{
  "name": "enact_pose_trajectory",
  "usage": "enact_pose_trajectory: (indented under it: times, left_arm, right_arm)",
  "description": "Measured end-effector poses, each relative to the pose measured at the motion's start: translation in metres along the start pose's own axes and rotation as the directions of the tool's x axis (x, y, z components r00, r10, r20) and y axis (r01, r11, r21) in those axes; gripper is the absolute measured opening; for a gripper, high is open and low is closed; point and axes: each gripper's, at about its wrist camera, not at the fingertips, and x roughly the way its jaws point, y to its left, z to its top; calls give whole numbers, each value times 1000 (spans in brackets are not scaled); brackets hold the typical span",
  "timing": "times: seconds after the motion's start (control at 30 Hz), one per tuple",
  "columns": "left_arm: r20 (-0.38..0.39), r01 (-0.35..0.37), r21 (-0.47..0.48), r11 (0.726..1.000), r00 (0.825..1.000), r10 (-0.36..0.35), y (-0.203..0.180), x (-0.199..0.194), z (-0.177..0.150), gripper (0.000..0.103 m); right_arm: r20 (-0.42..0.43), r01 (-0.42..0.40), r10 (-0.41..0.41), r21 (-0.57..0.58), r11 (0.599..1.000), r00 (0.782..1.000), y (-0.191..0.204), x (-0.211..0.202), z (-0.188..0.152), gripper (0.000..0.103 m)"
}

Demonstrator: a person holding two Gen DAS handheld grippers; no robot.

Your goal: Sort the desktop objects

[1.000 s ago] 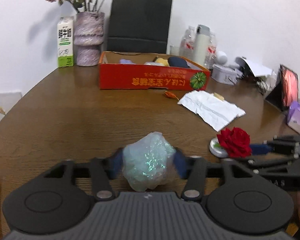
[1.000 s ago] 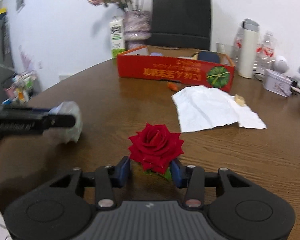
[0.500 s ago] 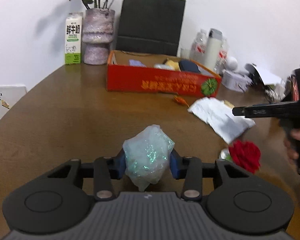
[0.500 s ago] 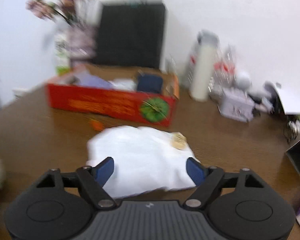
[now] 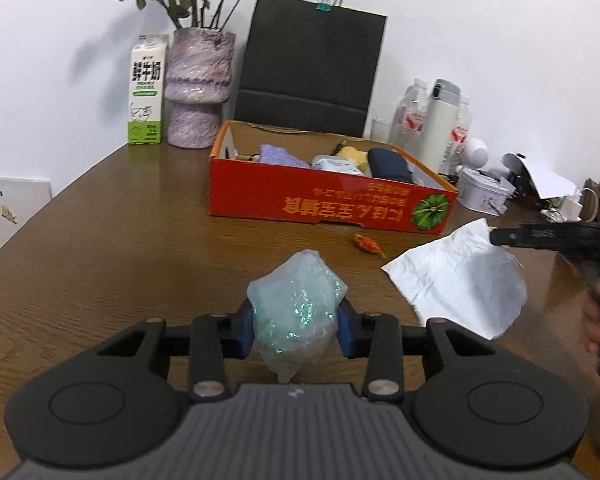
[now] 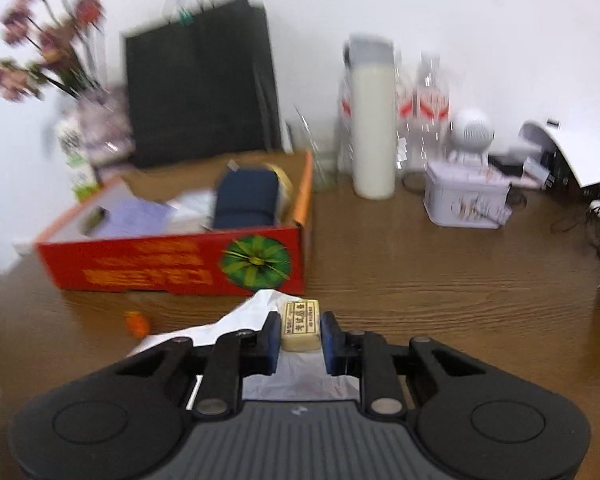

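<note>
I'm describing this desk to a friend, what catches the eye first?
The left claw grips a crumpled iridescent plastic wad up front. The right claw has just been closing around a small cream eraser-like block above a white paper sheet. Behind sits the red cardboard box.

A home or small office is showing: a wooden counter [image 5: 100,240] is carrying a flower vase [image 5: 198,92], milk carton [image 5: 147,90] and water bottles [image 6: 432,108].
</note>
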Motion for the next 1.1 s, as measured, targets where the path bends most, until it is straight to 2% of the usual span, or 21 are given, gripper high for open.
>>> enact_pose_trajectory:
  times: [0.1, 0.13, 0.27, 0.33, 0.37, 0.5, 0.63, 0.73, 0.8, 0.87, 1.03, 1.1]
  left_arm:
    - [-3, 19, 14, 1000, 1000, -19, -9, -11, -7, 39]
    - [-8, 29, 23, 999, 1000, -29, -13, -16, -12, 39]
    - [-28, 44, 47, 998, 999, -43, -24, -28, -29, 39]
    - [-43, 43, 44, 998, 998, -41, -26, -30, -36, 39]
    - [-48, 42, 45, 998, 998, -40, -27, -32, -38, 39]
    - [-35, 35, 60, 998, 999, -33, -29, -40, -41, 40]
    - [-38, 28, 56, 998, 999, -25, -29, -40, -41, 40]
    - [-43, 29, 64, 998, 999, -26, -32, -39, -42, 40]
    - [-47, 29, 73, 997, 999, -26, -33, -38, -43, 40]
    - [-44, 22, 78, 997, 999, -19, -32, -38, -43, 40]
    - [-38, 20, 63, 998, 999, -18, -31, -35, -36, 40]
    - [-25, 32, 69, 997, 999, -30, -35, -38, -34, 40]
  right_arm:
    - [-21, -57, 57, 2, 998, 998, 4, -38, -19, 20]
    - [-33, -51, 51, -23, 998, 998, 9, -51, -30, 20]
    - [-66, 64, -80, -219, 974, 995, 36, -85, -82, 21]
    - [-107, 57, -82, -213, 975, 991, 37, -92, -102, 21]
    - [-100, 52, -73, -192, 980, 992, 34, -98, -107, 21]
    - [-82, 75, -87, -137, 988, 993, 22, -117, -110, 25]
    - [-59, 51, -60, -133, 990, 996, 21, -127, -110, 24]
    - [-71, 37, -45, -112, 993, 996, 15, -114, -109, 24]
    - [-87, 45, -53, -93, 995, 995, 13, -103, -110, 20]
    - [-79, 35, -40, -57, 998, 996, 10, -107, -107, 20]
    - [-3, -91, 92, 107, 990, 996, -16, -140, -85, 20]
    - [3, -71, 71, 76, 995, 997, -16, -148, -81, 20]
